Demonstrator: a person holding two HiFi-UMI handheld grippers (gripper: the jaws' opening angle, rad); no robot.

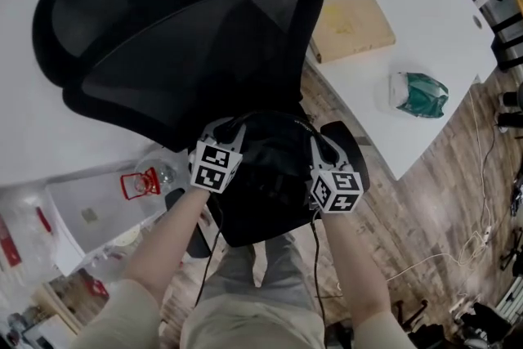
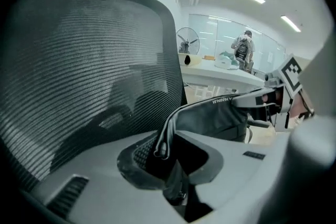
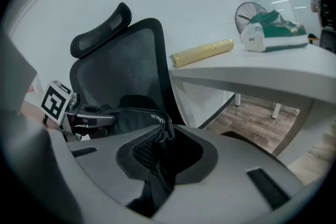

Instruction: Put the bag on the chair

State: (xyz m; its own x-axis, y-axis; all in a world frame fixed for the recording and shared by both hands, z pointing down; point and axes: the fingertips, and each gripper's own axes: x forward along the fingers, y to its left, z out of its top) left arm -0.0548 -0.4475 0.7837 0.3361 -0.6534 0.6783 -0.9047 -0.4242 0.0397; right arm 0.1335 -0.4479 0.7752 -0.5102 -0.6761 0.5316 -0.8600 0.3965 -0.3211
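Observation:
A black bag (image 1: 274,167) rests on the seat of the black mesh office chair (image 1: 188,45), between my two grippers. My left gripper (image 1: 231,135) is shut on the bag's left rim (image 2: 167,134). My right gripper (image 1: 315,149) is shut on the bag's right rim (image 3: 160,134). The bag's upper edge (image 2: 220,105) stretches across between the two grippers. The chair's mesh backrest (image 2: 89,71) stands just behind the bag, and its headrest (image 3: 100,31) shows in the right gripper view.
A white table (image 1: 409,37) stands to the right of the chair, with a tan board (image 1: 351,24) and a white-and-green bundle (image 1: 418,94) on it. Clear boxes and a red-handled thing (image 1: 137,182) lie at the lower left. Cables (image 1: 458,249) run over the wood floor.

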